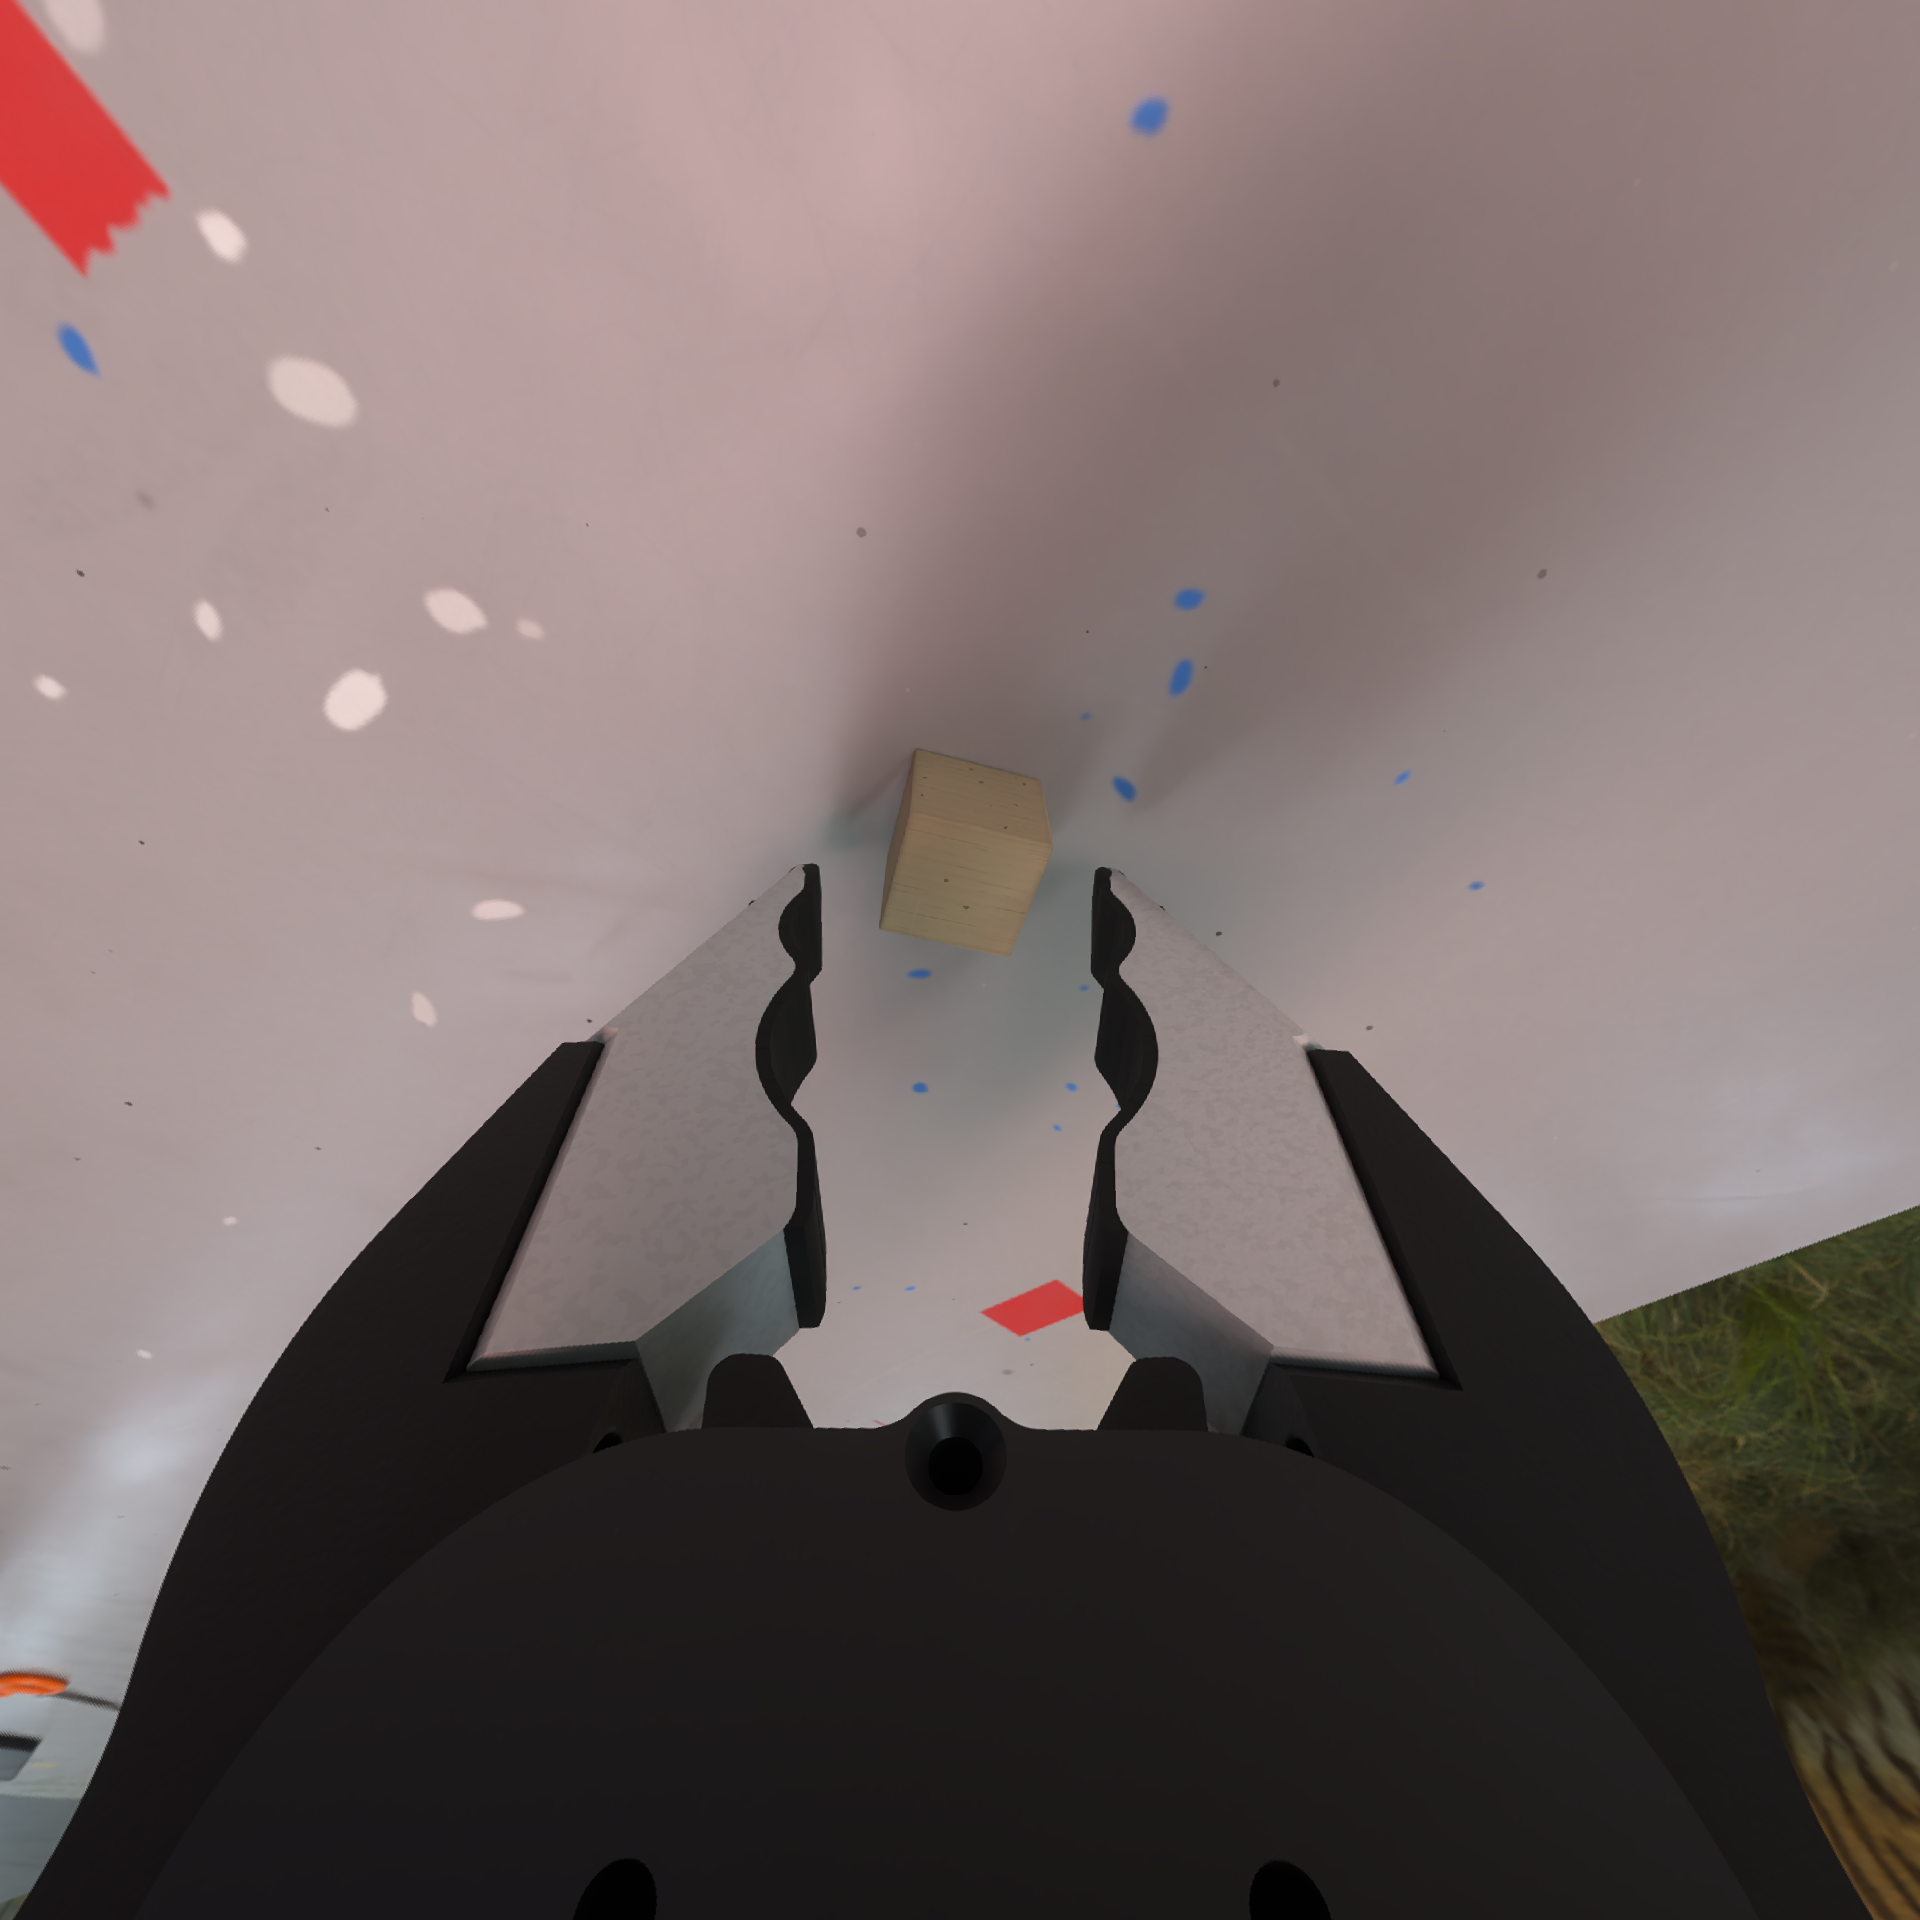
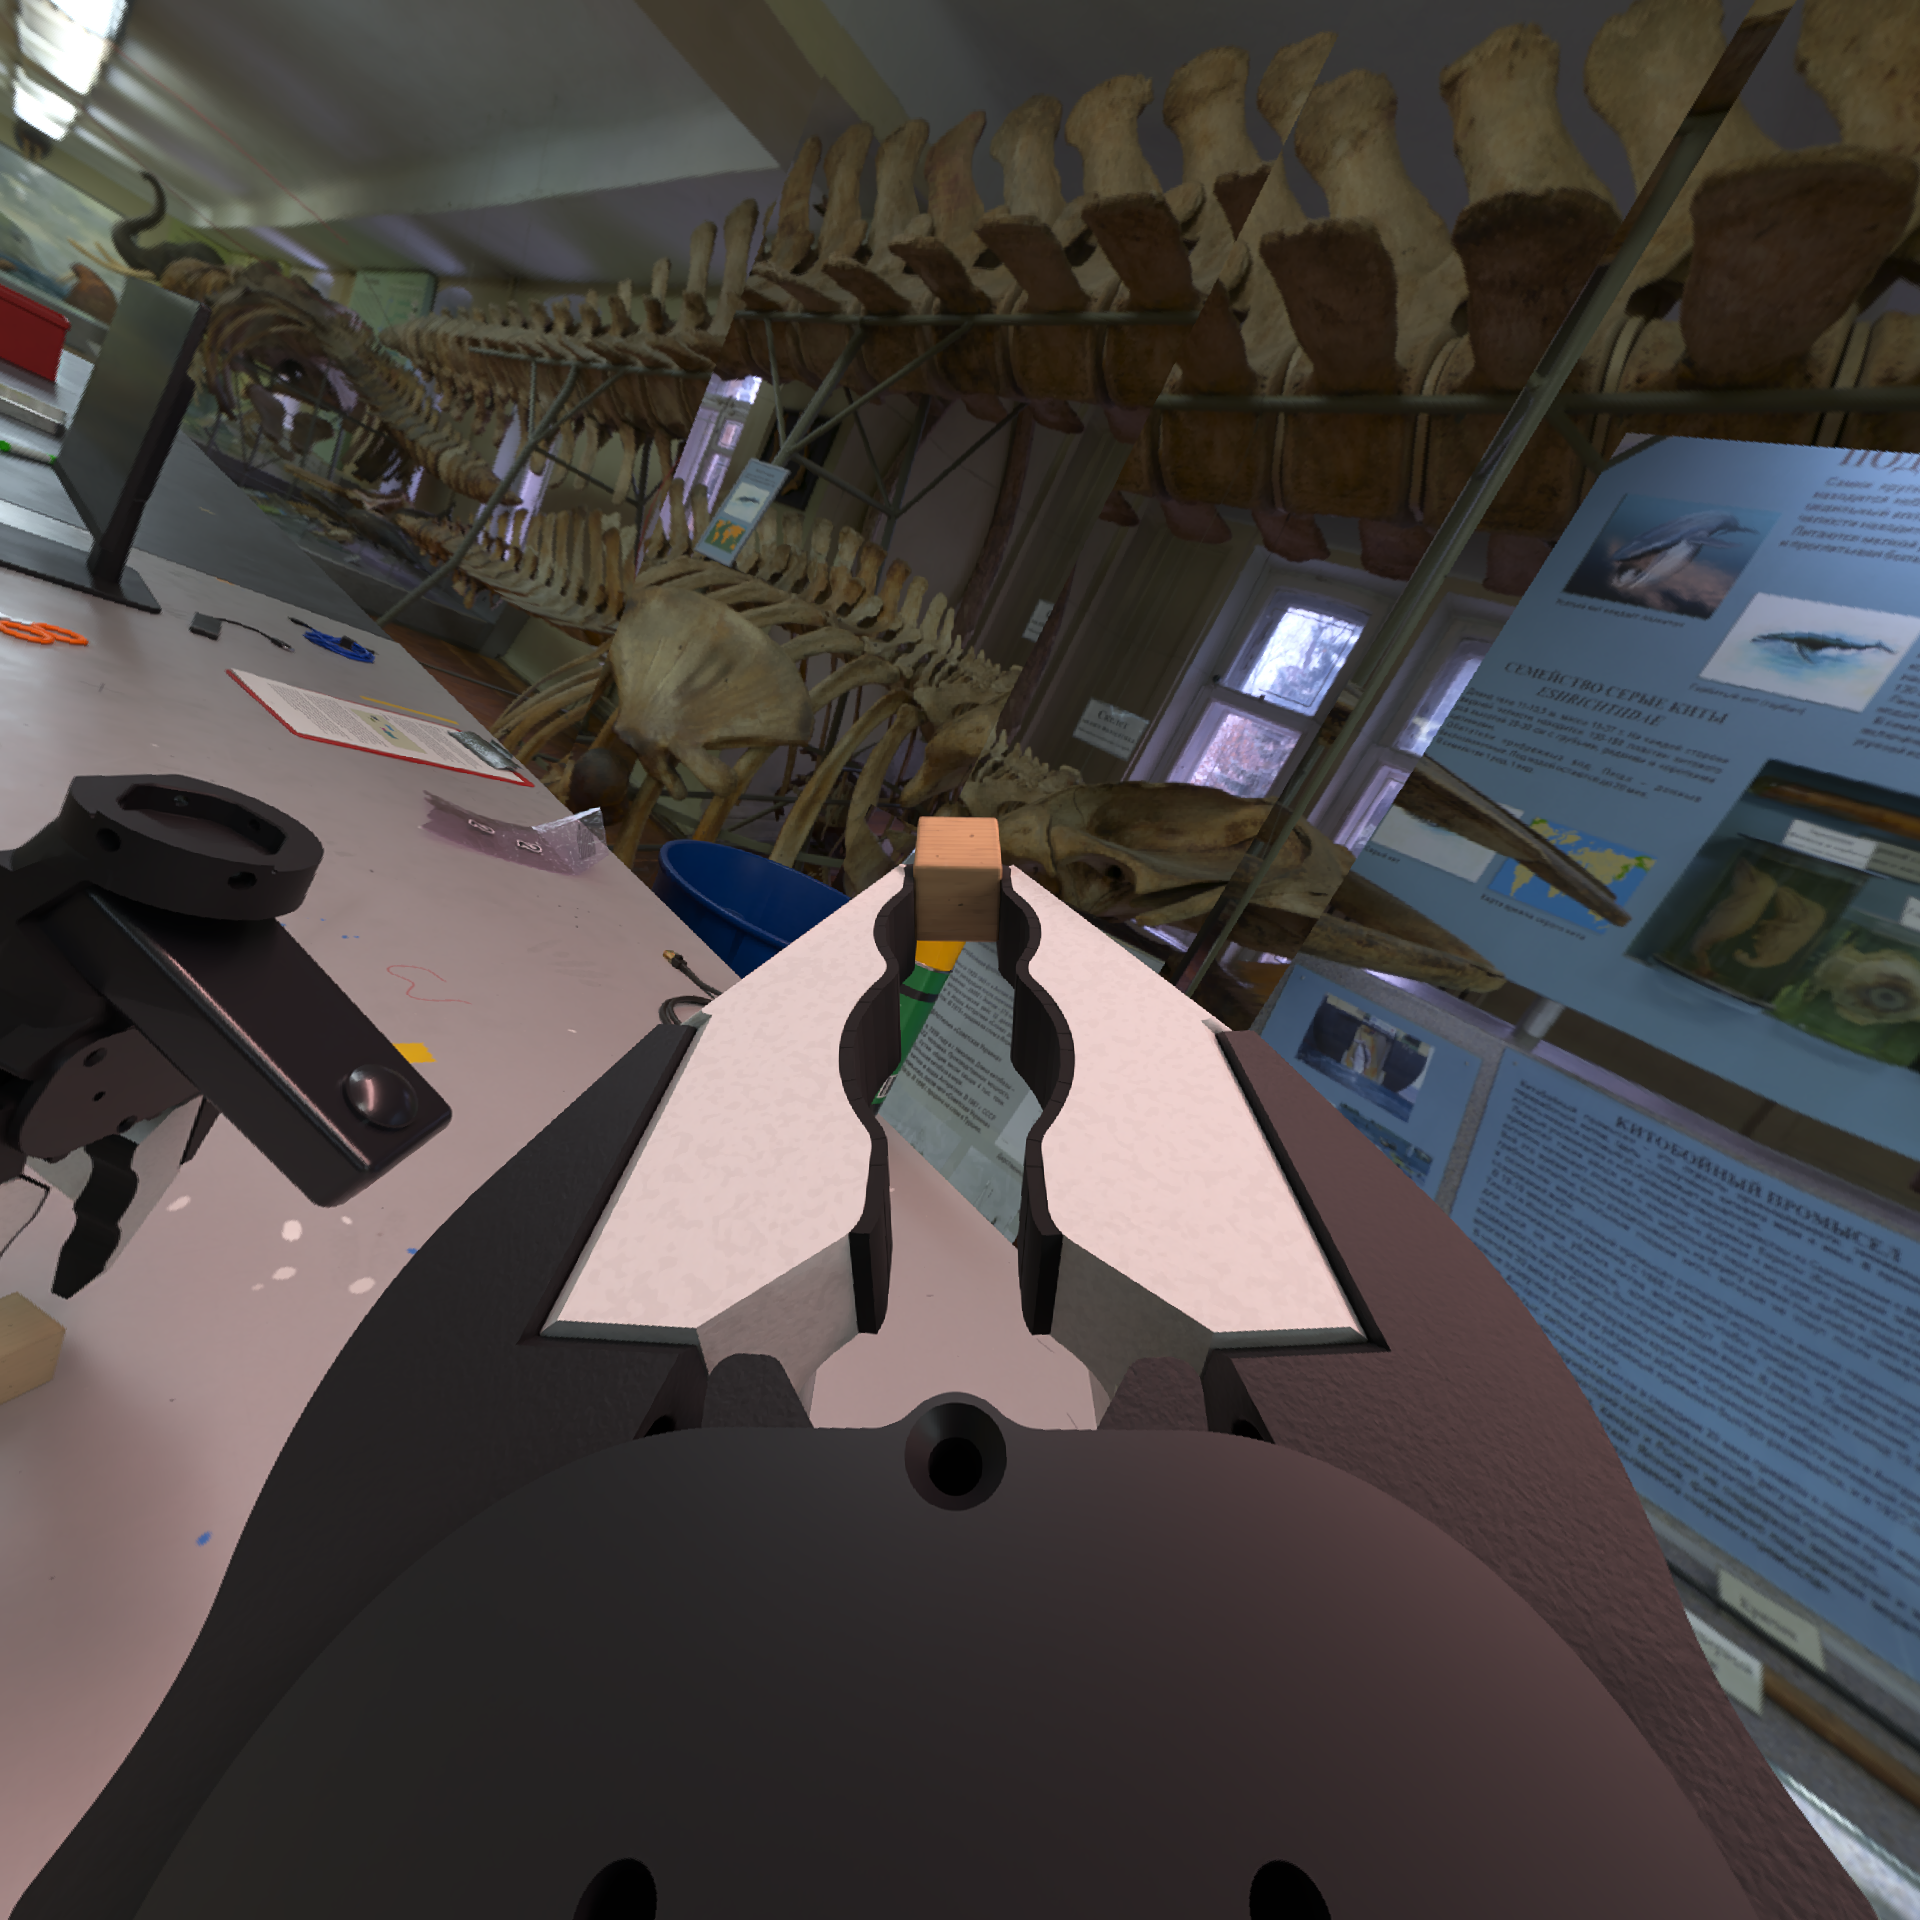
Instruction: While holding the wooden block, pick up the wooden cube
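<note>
In the left wrist view, a pale wooden cube (image 1: 964,852) stands on the whitish table (image 1: 623,520), just past my fingertips and a little left of centre between them. My left gripper (image 1: 956,883) is open and empty, pointing down at the cube. In the right wrist view, my right gripper (image 2: 957,883) is shut on a small wooden block (image 2: 957,878), held at the fingertips in the air beyond the table edge. The left gripper (image 2: 94,1236) also shows at the left of that view, above the pale cube (image 2: 26,1345) at the frame's left edge.
The table (image 2: 312,935) bears a red clipboard (image 2: 374,722), a monitor stand (image 2: 114,488), cables and a plastic bag (image 2: 520,831). A blue bin (image 2: 738,899) sits past the table edge. Red tape (image 1: 62,145) and paint spots mark the table top. Grass shows beyond the table edge (image 1: 1787,1382).
</note>
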`<state>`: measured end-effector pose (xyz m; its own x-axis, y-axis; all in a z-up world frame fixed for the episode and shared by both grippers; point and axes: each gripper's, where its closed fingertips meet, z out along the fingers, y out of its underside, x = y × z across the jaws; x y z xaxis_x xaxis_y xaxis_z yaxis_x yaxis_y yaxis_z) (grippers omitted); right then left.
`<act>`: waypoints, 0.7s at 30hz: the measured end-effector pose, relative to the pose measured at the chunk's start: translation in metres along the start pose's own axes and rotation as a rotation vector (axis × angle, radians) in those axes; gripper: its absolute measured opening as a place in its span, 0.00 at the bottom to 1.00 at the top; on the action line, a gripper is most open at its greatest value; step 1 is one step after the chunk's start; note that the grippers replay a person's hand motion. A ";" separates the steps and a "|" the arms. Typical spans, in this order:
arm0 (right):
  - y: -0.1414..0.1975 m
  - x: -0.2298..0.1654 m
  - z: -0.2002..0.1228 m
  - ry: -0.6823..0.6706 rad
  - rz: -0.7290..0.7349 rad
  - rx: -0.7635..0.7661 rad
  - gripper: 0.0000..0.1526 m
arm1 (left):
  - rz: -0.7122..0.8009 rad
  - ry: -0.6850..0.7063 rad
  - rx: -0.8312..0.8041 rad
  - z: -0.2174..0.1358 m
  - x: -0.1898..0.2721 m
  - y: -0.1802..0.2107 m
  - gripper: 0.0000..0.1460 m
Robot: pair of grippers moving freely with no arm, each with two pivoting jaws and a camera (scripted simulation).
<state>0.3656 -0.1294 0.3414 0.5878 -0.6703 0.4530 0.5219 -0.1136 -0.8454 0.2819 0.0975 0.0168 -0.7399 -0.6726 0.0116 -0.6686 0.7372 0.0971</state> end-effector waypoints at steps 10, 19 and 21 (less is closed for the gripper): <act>-0.013 0.011 -0.013 -0.002 0.072 0.060 0.09 | 0.018 0.004 0.001 0.000 0.001 0.000 0.34; -0.020 0.017 -0.021 -0.005 0.101 0.091 0.09 | 0.017 0.038 0.052 -0.002 0.000 -0.002 0.20; -0.017 0.018 -0.021 -0.006 0.101 0.083 0.09 | -0.071 0.143 0.126 -0.004 0.005 -0.008 0.20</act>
<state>0.3540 -0.1547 0.3578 0.6435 -0.6706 0.3691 0.5092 0.0150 -0.8605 0.2833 0.0879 0.0205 -0.6786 -0.7187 0.1513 -0.7293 0.6838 -0.0228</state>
